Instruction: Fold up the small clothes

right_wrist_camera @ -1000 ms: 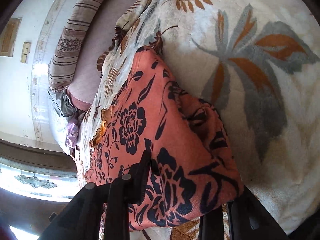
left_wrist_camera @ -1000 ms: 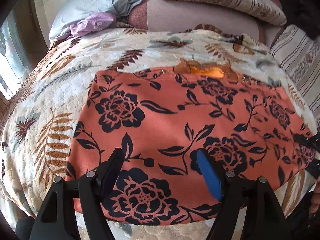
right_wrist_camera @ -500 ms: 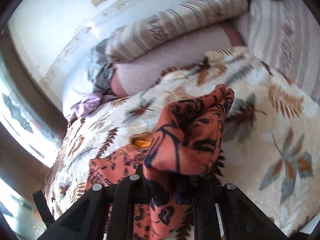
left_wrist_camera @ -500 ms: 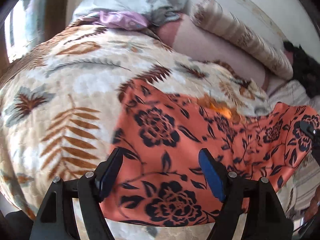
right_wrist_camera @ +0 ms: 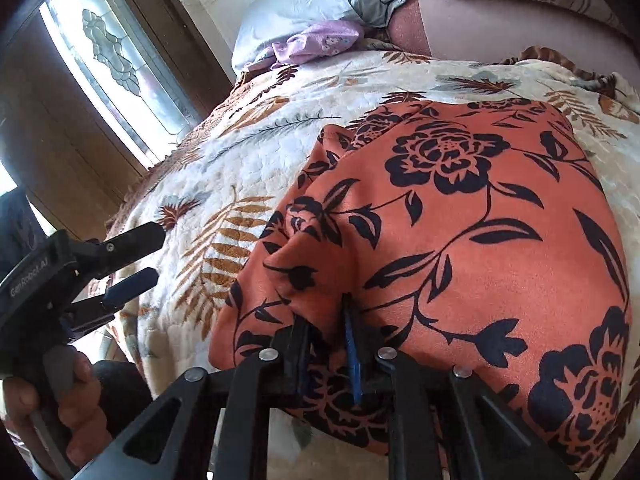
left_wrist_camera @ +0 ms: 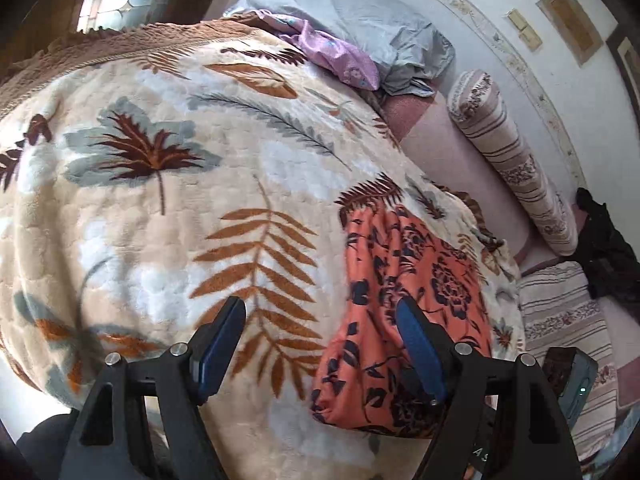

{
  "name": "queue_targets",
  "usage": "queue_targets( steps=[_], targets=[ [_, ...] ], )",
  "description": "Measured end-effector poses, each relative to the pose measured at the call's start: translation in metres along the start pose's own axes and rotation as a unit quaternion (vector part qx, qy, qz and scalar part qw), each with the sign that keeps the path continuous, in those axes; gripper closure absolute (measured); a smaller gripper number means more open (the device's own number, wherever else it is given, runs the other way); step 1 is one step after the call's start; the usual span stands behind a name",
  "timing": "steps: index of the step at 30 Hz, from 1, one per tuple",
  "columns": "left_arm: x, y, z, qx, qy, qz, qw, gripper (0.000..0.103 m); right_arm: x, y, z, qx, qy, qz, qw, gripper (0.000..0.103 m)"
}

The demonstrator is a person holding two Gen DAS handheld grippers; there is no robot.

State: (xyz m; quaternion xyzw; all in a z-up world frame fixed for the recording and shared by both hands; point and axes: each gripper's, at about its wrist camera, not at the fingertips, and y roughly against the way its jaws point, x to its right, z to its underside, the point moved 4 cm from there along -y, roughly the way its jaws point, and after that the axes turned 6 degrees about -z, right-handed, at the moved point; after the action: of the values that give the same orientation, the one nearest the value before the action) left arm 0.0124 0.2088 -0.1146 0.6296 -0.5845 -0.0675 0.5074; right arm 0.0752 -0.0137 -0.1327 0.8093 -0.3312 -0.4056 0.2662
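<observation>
Orange floral garment (right_wrist_camera: 460,216) pinched at near edge, bare blanket (left_wrist_camera: 160,216) leftward.

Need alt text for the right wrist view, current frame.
Right gripper is shut on a fold of the orange floral garment lying on a leaf-print blanket. The open left gripper hovers at far left, beside it.

leaf-print blanket (left_wrist_camera: 168,240) under orange floral garment (right_wrist_camera: 480,240)
</observation>
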Motion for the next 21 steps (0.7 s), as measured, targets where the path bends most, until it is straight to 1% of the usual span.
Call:
queue_targets(
  steps=[1,2,3,4,5,6,8,9,11,14,15,17,18,19,20,21],
  targets=[
    [0.009,-0.003,0.001,-0.011,-0.004,0.021,0.9997,0.025,0.001,0.001,-0.001,-0.008,0.002,-0.009,1.0,0.072],
    [0.019,-0.004,0.002,-0.02,-0.013,0.037,0.999,0.025,0.002,0.004,0.0,-0.011,0.006,-0.014,1.0,0.065],
    [0.029,-0.008,0.004,-0.035,-0.024,0.057,0.9975,0.025,0.002,0.009,0.002,-0.009,0.011,-0.018,1.0,0.05],
    [0.038,-0.014,0.008,-0.059,-0.032,0.077,0.9948,0.025,0.001,0.016,0.007,-0.005,0.012,-0.024,1.0,0.041],
    [0.045,-0.019,0.011,-0.08,-0.037,0.083,0.9926,0.025,-0.005,0.02,0.01,0.004,0.011,-0.031,0.999,0.031],
    [0.051,-0.024,0.013,-0.088,-0.043,0.082,0.9918,0.025,-0.006,0.028,0.013,0.018,0.008,-0.034,0.999,0.03],
    [0.06,-0.032,0.014,-0.087,-0.06,0.058,0.9927,0.025,-0.008,0.038,0.018,0.035,-0.001,-0.035,0.999,0.03],
    [0.062,-0.037,0.015,-0.093,-0.063,0.046,0.9926,0.025,-0.005,0.044,0.021,0.042,-0.009,-0.036,0.998,0.03],
    [0.066,-0.047,0.017,-0.114,-0.066,0.04,0.9905,0.025,0.003,0.06,0.027,0.058,-0.029,-0.035,0.997,0.03],
    [0.069,-0.055,0.015,-0.109,-0.08,0.017,0.9906,0.025,0.019,0.081,0.036,0.079,-0.063,-0.044,0.994,0.03],
    [0.07,-0.06,0.013,-0.113,-0.083,0.012,0.99,0.025,0.024,0.086,0.038,0.083,-0.073,-0.047,0.993,0.03],
    [0.069,-0.075,0.016,-0.148,-0.084,-0.001,0.9855,0.026,0.034,0.093,0.04,0.091,-0.091,-0.052,0.99,0.03],
    [0.069,-0.079,0.017,-0.156,-0.082,-0.003,0.9843,0.026,0.038,0.097,0.041,0.095,-0.099,-0.056,0.989,0.03],
    [0.069,-0.081,0.017,-0.154,-0.082,-0.006,0.9846,0.026,0.041,0.099,0.042,0.099,-0.106,-0.058,0.988,0.03],
    [0.069,-0.081,0.017,-0.153,-0.079,-0.008,0.985,0.036,0.044,0.101,0.042,0.101,-0.111,-0.061,0.987,0.03],
    [0.068,-0.082,0.016,-0.156,-0.074,-0.011,0.9849,0.05,0.046,0.102,0.041,0.103,-0.115,-0.064,0.986,0.03]
  ],
)
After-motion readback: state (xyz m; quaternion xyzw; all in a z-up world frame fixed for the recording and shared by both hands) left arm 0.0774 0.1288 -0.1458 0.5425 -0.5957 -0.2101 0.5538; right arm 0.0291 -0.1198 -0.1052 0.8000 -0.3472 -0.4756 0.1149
